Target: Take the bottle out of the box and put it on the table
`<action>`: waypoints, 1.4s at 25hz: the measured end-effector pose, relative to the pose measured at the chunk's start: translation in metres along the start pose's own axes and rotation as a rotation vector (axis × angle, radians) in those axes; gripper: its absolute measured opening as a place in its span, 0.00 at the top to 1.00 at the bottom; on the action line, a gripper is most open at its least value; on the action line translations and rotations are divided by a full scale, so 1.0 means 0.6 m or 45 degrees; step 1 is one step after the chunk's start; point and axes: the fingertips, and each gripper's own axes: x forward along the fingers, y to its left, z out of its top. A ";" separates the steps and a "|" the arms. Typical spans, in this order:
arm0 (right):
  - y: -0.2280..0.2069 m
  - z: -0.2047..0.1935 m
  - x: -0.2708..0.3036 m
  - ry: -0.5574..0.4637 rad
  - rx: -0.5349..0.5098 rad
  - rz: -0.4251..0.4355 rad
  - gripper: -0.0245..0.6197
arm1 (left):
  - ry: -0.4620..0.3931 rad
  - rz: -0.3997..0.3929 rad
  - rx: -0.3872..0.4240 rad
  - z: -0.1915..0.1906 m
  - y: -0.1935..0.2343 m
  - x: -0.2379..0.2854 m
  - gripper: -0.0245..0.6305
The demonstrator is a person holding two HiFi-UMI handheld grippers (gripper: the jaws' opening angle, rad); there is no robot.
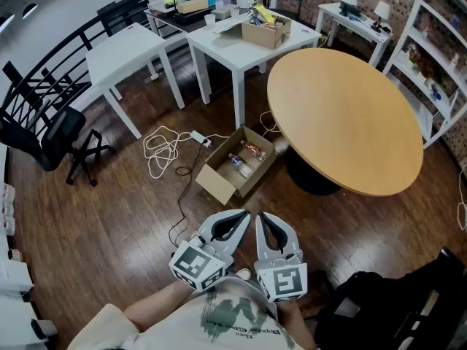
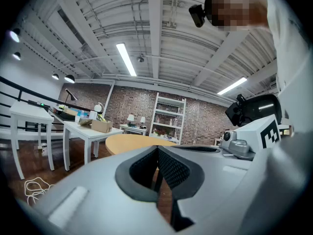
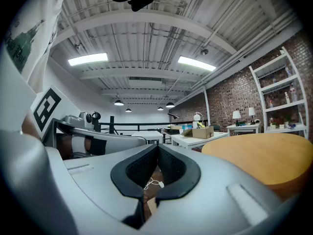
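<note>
**Both claws clenched and empty; the bottle lies in the box**

From where I stand, the job has not begun. The person holds the left gripper point(image 1: 241, 216) and the right gripper point(image 1: 261, 217) side by side close to the chest. Each one's jaws are pressed together with nothing between them, and both point roughly level across the room. The cardboard box point(image 1: 219, 183) sits open on the floor ahead of them, near the foot of the round table point(image 1: 343, 115). The bottle point(image 1: 239, 165) lies inside it. It is small from here, but there seem to be two or three bottles lying flat.

The step in hand looks like the approach. Next, I'd judge, one claw has to tip down into the box, spread its jaws and close around a bottle lying on its side, then lift it up onto the tabletop.

At the left stands a black office chair point(image 1: 47, 133), then white desks point(image 1: 128, 49), and a pale cable point(image 1: 162, 150) is coiled on the dark wooden floor point(image 1: 109, 224). The round table's wooden top is bare. Beyond it at the right are white shelves point(image 1: 438, 57) against a brick wall.
</note>
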 end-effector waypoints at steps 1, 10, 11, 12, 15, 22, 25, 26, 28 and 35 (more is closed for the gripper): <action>-0.005 0.003 0.012 -0.009 -0.003 0.002 0.96 | 0.000 0.001 0.000 -0.001 0.010 0.008 0.96; -0.056 0.025 0.131 -0.042 -0.002 0.022 0.96 | -0.021 0.019 -0.032 0.011 0.116 0.100 0.96; -0.064 0.025 0.145 -0.029 0.002 0.024 0.96 | -0.024 0.022 -0.038 0.013 0.130 0.111 0.96; -0.073 0.022 0.157 -0.007 -0.004 0.029 0.96 | -0.025 0.026 -0.045 0.015 0.143 0.121 0.96; -0.095 0.012 0.203 0.050 -0.030 0.052 0.96 | -0.023 0.047 -0.059 0.020 0.189 0.149 0.96; -0.125 0.032 0.338 0.077 -0.053 0.084 0.96 | -0.026 0.098 -0.099 0.046 0.314 0.204 0.96; -0.128 0.044 0.392 0.105 -0.065 0.092 0.96 | -0.042 0.102 -0.106 0.069 0.362 0.223 0.96; -0.128 0.048 0.411 0.114 -0.068 0.096 0.96 | -0.048 0.104 -0.114 0.078 0.378 0.229 0.96; -0.127 0.053 0.443 0.137 -0.060 0.109 0.96 | -0.059 0.108 -0.133 0.092 0.408 0.238 0.96; -0.132 0.052 0.541 0.195 -0.054 0.144 0.96 | -0.091 0.132 -0.186 0.107 0.494 0.265 0.96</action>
